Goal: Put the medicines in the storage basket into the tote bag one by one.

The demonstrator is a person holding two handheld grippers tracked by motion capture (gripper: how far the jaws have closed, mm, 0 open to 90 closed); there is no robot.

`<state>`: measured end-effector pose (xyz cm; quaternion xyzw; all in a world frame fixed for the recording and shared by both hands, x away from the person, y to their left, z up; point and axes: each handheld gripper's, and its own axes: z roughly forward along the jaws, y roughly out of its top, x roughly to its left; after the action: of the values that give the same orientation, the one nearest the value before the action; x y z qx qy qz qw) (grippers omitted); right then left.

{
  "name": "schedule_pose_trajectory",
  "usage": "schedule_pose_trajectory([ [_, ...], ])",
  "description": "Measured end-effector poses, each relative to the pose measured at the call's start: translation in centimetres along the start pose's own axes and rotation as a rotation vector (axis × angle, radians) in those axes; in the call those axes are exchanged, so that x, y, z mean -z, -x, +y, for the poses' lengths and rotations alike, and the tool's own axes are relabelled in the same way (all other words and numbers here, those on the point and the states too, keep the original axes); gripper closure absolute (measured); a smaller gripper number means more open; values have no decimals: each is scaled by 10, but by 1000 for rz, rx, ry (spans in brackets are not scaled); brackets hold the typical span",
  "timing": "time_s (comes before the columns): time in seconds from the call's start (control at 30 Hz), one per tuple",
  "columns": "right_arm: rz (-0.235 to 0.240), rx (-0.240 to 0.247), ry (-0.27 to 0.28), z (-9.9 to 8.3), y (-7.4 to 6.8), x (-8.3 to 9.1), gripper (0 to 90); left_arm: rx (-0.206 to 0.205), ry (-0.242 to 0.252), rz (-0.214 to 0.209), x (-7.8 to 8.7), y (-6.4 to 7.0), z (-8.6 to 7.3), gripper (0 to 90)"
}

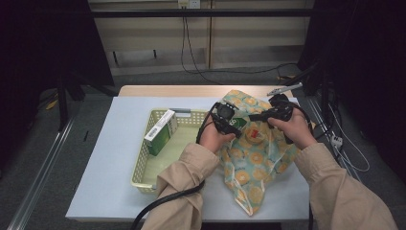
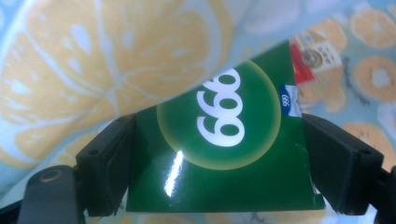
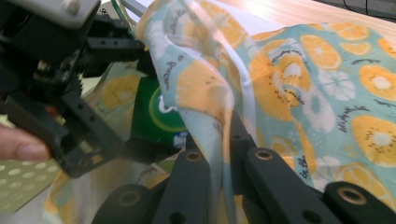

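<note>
A plastic bag (image 1: 249, 165) printed with orange slices lies on the white table right of the middle. My left gripper (image 1: 233, 124) is shut on a dark green box (image 2: 224, 163) marked 999, held at the bag's mouth with bag film draped over its far end. In the right gripper view the green box (image 3: 154, 116) sits between the left gripper's jaws. My right gripper (image 3: 219, 144) is shut on the bag's edge (image 3: 210, 107), lifting it. From above, the right gripper (image 1: 258, 116) is just right of the left one. A red and beige item (image 2: 313, 60) lies in the bag.
A pale yellow basket (image 1: 140, 165) stands left of the bag, with a green and white box (image 1: 160, 130) upright in its far corner. Both sleeved forearms come in from the bottom. Cables hang beyond the table's far edge (image 1: 191, 90).
</note>
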<state>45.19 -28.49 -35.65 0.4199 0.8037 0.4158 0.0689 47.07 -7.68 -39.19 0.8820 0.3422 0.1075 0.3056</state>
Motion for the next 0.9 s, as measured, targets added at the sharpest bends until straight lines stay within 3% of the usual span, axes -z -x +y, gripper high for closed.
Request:
schedule_pose_trajectory([
  [0.13,2,0,-7,0,0,-1,893,-6,13,-18,0,-4,-2,157],
  [0.23,-2,-4,-3,-1,2,-1,893,-4,23,-75,5,-2,-5,141],
  [0.33,-12,-9,-3,-1,4,0,893,-16,52,-81,18,2,-8,90],
  [0.43,-21,-10,-2,-1,4,1,893,-15,76,-137,35,1,-12,95],
  [0.63,-30,0,-12,-1,0,0,893,-55,104,-133,72,-5,-27,102],
  [0.77,-31,5,-11,-1,-3,1,893,-51,117,-119,93,-20,-41,98],
  [0.9,-30,6,-18,-3,-4,1,893,-44,121,-72,112,-37,-56,100],
])
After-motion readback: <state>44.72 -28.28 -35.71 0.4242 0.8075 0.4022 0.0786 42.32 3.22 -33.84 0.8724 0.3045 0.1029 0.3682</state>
